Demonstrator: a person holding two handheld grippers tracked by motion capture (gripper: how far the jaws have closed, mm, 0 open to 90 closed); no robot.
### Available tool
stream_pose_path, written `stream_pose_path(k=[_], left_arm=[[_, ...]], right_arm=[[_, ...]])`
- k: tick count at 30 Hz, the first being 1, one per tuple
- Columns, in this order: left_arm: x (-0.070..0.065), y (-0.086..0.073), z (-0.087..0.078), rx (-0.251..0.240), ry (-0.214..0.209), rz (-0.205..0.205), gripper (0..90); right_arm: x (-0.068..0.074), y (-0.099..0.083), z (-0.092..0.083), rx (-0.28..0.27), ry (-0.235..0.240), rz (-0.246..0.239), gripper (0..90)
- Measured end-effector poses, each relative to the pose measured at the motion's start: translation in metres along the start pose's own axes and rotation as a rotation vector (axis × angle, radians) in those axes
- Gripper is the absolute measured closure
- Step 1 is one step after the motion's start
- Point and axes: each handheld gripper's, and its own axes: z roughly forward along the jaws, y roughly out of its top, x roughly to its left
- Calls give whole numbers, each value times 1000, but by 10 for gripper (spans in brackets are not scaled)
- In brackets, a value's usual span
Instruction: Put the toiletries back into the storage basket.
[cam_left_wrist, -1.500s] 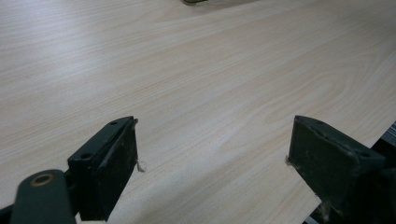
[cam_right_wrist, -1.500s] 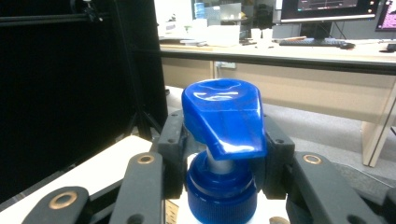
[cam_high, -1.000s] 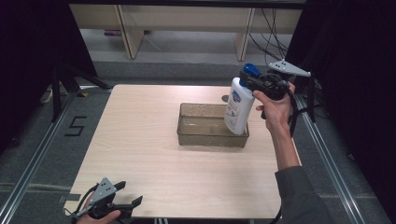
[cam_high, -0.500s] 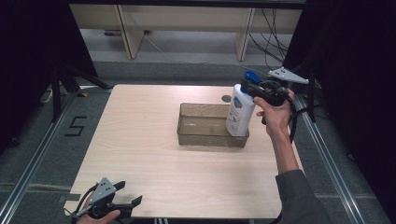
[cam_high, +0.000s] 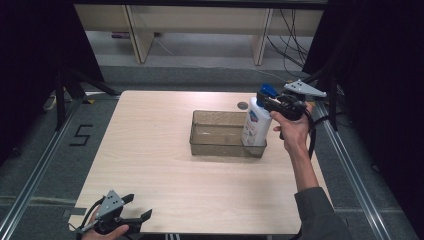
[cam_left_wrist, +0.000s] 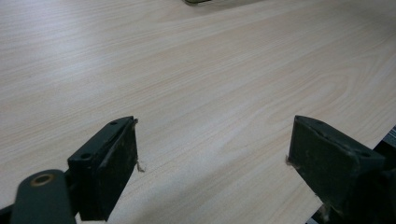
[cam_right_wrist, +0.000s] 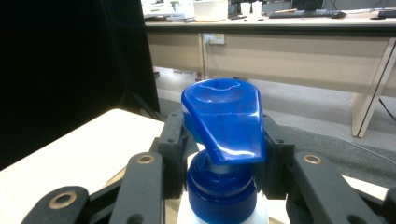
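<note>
**Pump bottle held by the neck, going into the clear bin**

On my left, the left gripper (cam_high: 131, 218) rests at the near edge of the wooden table (cam_high: 150, 150), jaws spread over bare, matt laminate with nothing between them.

Mid-table sits the smoky, see-through plastic bin (cam_high: 220, 134), rigid and straight-walled.

On the right, my right gripper (cam_high: 266, 100) pinches the white pump bottle (cam_high: 255, 127) just under its glossy blue pump head (cam_right_wrist: 224, 116), at the ribbed collar (cam_right_wrist: 222, 186). The bottle stands upright with its base inside the bin's right end.

I judge it moderately heavy if full, with smooth, slippery, slightly yielding walls. The neck is the sound place to grip: stiff, narrow, and the head stops it sliding through.
</note>
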Motion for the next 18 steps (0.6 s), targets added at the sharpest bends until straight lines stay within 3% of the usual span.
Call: stream_pose_path(k=[7, 8, 9, 10, 11, 12, 13, 18], left_arm=[[0, 0, 0, -2, -1, -1, 150], [0, 0, 0, -1, 2, -3, 150], [1, 0, -1, 10, 3, 9, 150], [1, 0, -1, 10, 3, 9, 150], [1, 0, -1, 5, 3, 6, 150], [1, 0, -1, 5, 3, 6, 150], [1, 0, -1, 8, 1, 10, 150], [1, 0, -1, 9, 2, 11, 150]], right_arm=[[1, -8, 0, 0, 6, -5, 606], [2, -9, -1, -1, 9, 7, 571], [3, -10, -1, 22, -9, 30, 417], [3, -10, -1, 22, -9, 30, 417], [4, -13, -2, 36, -30, 41, 329], [4, -13, -2, 36, -30, 41, 329], [2, -17, -3, 53, -23, 53, 257], [4, -23, -6, 50, -39, 47, 201]])
